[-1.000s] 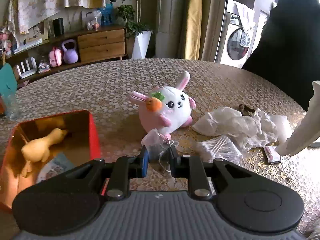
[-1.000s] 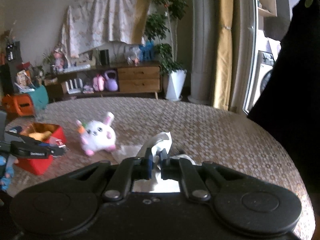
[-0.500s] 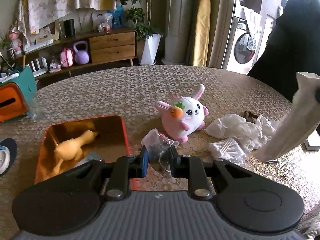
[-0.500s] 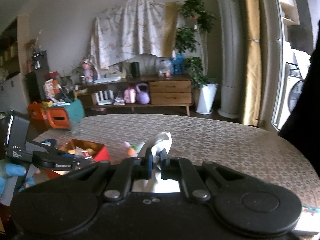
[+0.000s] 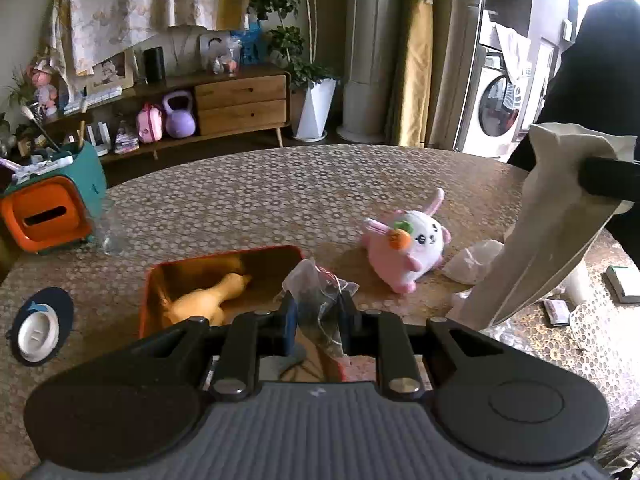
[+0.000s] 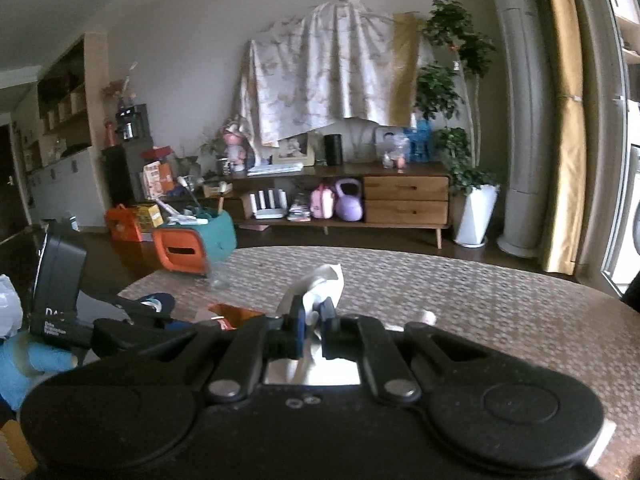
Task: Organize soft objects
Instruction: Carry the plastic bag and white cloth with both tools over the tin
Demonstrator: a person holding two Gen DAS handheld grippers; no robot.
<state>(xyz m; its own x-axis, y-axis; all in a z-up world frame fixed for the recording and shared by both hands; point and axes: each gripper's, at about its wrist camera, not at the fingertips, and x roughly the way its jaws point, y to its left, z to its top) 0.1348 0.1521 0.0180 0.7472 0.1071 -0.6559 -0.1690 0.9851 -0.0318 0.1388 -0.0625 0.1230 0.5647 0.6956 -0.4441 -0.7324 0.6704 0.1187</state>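
The left gripper pinches a crumpled clear plastic bag, contents unreadable, above the red metal tin whose near edge it hides, while the right gripper clamps a pale cloth bag, its lower end cut off.

Left wrist view sits close above the table, angled down over the red tin. Right wrist view looks nearly level across the table to the sideboard. Both share tin, sideboard, orange box.
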